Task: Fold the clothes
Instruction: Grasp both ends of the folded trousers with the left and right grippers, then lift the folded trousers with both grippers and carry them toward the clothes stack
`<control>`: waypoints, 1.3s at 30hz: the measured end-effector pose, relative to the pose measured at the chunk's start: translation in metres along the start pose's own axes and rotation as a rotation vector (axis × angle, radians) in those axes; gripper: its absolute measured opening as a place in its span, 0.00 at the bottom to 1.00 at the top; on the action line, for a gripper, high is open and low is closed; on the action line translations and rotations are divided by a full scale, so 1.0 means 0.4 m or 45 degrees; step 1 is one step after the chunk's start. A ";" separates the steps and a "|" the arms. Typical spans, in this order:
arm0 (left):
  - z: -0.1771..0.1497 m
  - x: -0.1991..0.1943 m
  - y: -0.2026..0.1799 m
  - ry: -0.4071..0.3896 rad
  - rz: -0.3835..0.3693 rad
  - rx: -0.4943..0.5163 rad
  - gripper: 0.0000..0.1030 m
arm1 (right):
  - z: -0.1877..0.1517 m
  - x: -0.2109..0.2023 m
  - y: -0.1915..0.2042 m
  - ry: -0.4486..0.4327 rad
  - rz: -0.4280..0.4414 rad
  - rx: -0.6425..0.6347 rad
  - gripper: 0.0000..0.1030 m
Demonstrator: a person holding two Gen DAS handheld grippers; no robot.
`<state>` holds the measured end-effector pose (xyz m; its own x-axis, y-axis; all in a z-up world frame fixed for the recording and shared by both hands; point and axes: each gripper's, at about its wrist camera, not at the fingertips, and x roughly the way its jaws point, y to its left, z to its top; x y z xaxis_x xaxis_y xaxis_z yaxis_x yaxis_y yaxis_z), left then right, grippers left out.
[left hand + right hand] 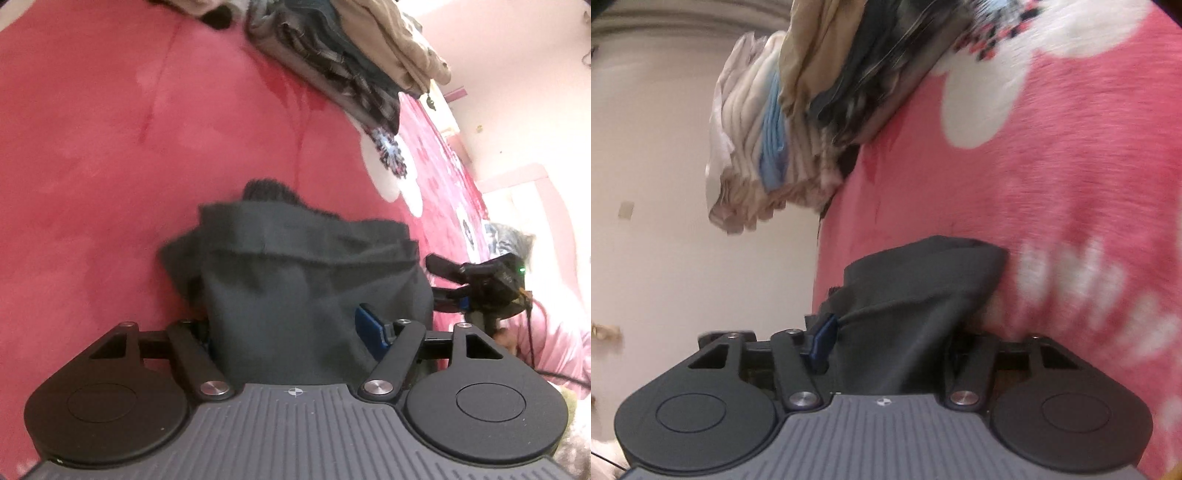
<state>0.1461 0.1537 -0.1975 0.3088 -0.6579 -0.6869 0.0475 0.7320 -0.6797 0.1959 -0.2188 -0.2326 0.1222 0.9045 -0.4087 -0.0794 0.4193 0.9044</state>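
**Operator:** Red plush bedspread, printed with white flowers, forms the work surface. Confirm what rests on it.

**Technician:** At the far edge, a stack of folded clothes: beige on top, dark and plaid layers below. In the right wrist view a second, pale stack stands beside it, cream layers with one blue. The item in work is the dark grey garment, a soft matte knit lifted off the bedspread and bunched between both tools.

**Operator:** Gripper condition?

**Technician:** Left gripper: jaws drawn in on the garment, fabric filling the gap; one blue pad shows at the cloth's edge. Right gripper: likewise clamped on the garment, its blue pad pressing a tight pleat. In the left wrist view the right tool appears just beside the garment's right edge.

**Operator:** Procedure for this step?

**Technician:** In my judgement, the fold is being formed. Keep both grips level and the held edge taut between them. Lower the hanging portion to the bedspread first, then lay the gripped edge over it squarely. Knit this limp may sag and crease; release only once it lies flat.
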 end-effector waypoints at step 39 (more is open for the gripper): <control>0.159 -0.233 -0.358 -0.667 -0.085 0.356 0.16 | 0.108 -0.182 0.634 -0.582 -0.149 -0.808 0.18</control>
<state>0.1709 0.1215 -0.0198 0.7207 -0.5808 -0.3785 0.3091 0.7579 -0.5745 0.2096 -0.1818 0.0317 0.5482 0.7877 -0.2811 -0.5735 0.5987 0.5592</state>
